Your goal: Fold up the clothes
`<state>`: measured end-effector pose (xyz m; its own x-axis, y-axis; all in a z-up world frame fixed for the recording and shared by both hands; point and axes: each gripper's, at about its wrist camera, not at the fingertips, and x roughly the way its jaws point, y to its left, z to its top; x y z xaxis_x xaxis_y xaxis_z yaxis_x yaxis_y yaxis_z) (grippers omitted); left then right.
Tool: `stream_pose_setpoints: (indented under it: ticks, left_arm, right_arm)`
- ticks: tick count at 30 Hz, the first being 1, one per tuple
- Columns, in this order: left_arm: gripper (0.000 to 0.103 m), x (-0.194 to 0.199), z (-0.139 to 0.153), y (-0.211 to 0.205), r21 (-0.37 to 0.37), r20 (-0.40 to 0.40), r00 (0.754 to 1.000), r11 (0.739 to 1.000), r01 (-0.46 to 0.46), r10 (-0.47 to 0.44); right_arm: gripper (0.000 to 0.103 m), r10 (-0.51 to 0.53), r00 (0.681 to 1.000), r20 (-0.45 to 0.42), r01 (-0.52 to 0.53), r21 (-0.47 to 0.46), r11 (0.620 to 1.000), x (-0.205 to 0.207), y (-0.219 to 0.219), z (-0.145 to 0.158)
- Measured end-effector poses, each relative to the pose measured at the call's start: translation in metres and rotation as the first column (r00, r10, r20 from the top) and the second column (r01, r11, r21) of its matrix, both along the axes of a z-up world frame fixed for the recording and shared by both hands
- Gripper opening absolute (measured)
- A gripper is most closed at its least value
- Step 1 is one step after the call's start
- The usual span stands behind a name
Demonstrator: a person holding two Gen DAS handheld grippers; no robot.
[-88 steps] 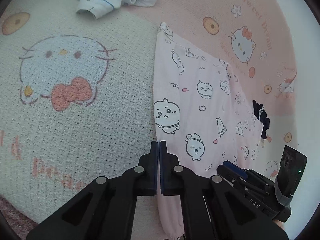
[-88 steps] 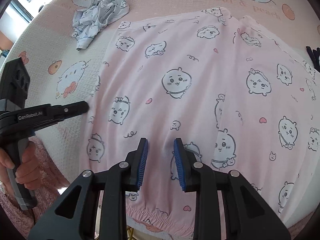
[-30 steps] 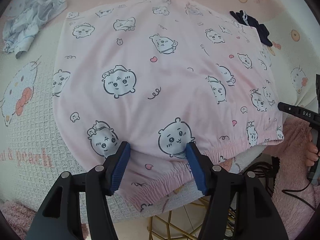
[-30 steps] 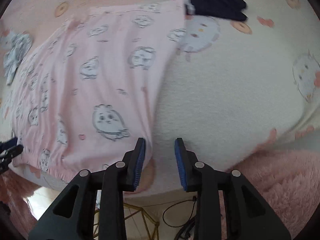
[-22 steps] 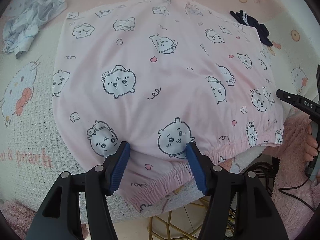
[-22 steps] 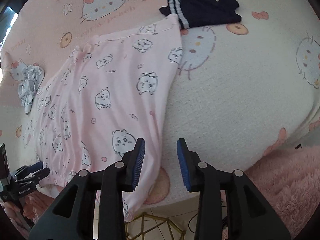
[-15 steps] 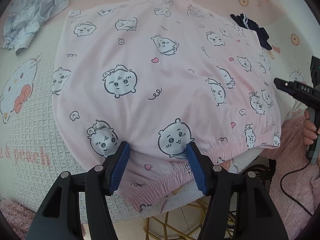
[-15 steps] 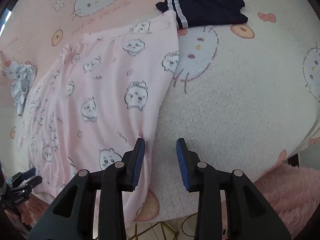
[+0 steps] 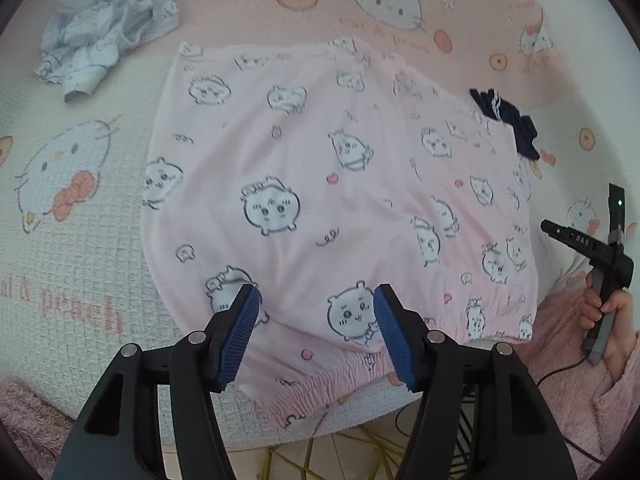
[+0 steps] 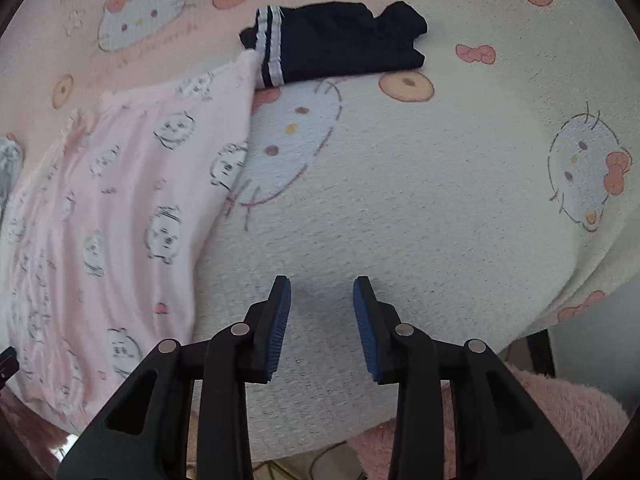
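Note:
A pink garment [image 9: 328, 184] printed with small cartoon faces lies flat on the cat-print blanket, its elastic hem hanging over the near edge. My left gripper [image 9: 316, 320] stands open just above that hem, with nothing between its fingers. In the right wrist view the same pink garment [image 10: 120, 216] fills the left side. My right gripper [image 10: 322, 312] is open over bare blanket to the right of the garment, holding nothing. From the left wrist view, the right gripper [image 9: 580, 240] shows at the far right, held by a hand.
A crumpled pale blue garment [image 9: 104, 40] lies at the back left. A dark navy garment with white stripes [image 10: 336, 40] touches the pink garment's far corner. The blanket [image 10: 420, 200] drops off at the near edge, above a pink fluffy rug [image 10: 540, 420] and a cable.
My right gripper has swung right, off the pink garment's edge and over bare blanket. My left gripper has pulled back a little and stays open over the hem.

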<state>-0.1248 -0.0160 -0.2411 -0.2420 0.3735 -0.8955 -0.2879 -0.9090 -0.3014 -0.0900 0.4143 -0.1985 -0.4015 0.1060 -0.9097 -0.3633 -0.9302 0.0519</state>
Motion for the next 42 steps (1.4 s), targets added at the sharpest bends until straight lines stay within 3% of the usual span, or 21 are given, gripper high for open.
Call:
stream_pose_setpoints:
  ticks: [3,5,7,11,15,18,20,23,30,33,36,39,42]
  left_arm:
    - [0.062,-0.001,0.008,-0.006,0.037,-0.027,0.999,0.999,-0.034,0.035]
    - [0.062,-0.002,0.013,-0.009,0.061,-0.044,0.997,0.997,-0.056,0.058]
    - [0.062,-0.002,0.02,0.011,0.069,-0.061,0.998,0.998,-0.014,0.019]
    - [0.062,-0.002,0.039,0.077,0.06,-0.125,0.985,0.99,0.126,-0.117]
    - [0.062,-0.008,0.036,0.154,0.0,-0.115,0.963,0.97,0.245,-0.243]
    - [0.062,-0.008,0.028,0.197,-0.035,-0.08,0.949,0.952,0.303,-0.305]
    - [0.062,-0.004,0.023,0.209,-0.039,-0.06,0.948,0.95,0.31,-0.312]
    - [0.062,-0.001,0.017,0.212,-0.048,-0.037,0.953,0.953,0.299,-0.301]
    - [0.062,-0.006,-0.003,0.2,-0.099,0.021,0.97,0.965,0.244,-0.244]
    - [0.062,0.0,-0.001,0.196,-0.087,0.006,0.968,0.965,0.249,-0.25]
    - [0.062,0.007,0.001,0.195,-0.075,0.008,0.965,0.962,0.264,-0.264]
    - [0.062,0.008,0.001,0.193,-0.074,0.009,0.964,0.961,0.266,-0.267]
    - [0.062,0.006,0.002,0.191,-0.06,0.017,0.968,0.966,0.252,-0.251]
  right_arm:
    - [0.034,0.128,0.989,-0.07,-0.131,-0.038,0.991,-0.014,-0.035,0.005]
    - [0.034,0.134,0.991,-0.019,-0.135,-0.088,0.987,-0.04,-0.053,-0.015]
    - [0.034,0.09,0.996,0.013,-0.088,-0.118,0.989,-0.047,-0.051,-0.026]
    - [0.034,0.018,0.999,-0.028,-0.025,-0.262,0.965,-0.041,-0.026,-0.023]
    - [0.036,0.077,0.997,-0.006,-0.073,-0.406,0.911,-0.05,-0.017,-0.038]
    - [0.016,0.122,0.992,-0.039,-0.125,-0.492,0.862,-0.057,-0.019,-0.04]
    - [0.004,0.167,0.985,-0.038,-0.166,-0.443,0.881,-0.059,-0.029,-0.039]
    - [0.003,0.204,0.978,-0.03,-0.201,-0.364,0.91,-0.058,-0.036,-0.036]
    - [0.001,0.105,0.994,0.02,-0.099,-0.205,0.974,-0.044,-0.008,-0.031]
    - [0.009,0.053,0.999,-0.004,-0.052,-0.323,0.945,-0.046,0.003,-0.034]
    - [0.028,0.008,0.999,-0.034,-0.022,-0.451,0.892,-0.059,0.01,-0.034]
    - [0.037,0.012,0.997,-0.074,-0.044,-0.446,0.894,-0.081,0.015,-0.027]
    - [0.039,0.009,0.998,-0.063,-0.033,-0.379,0.925,-0.101,0.02,-0.032]
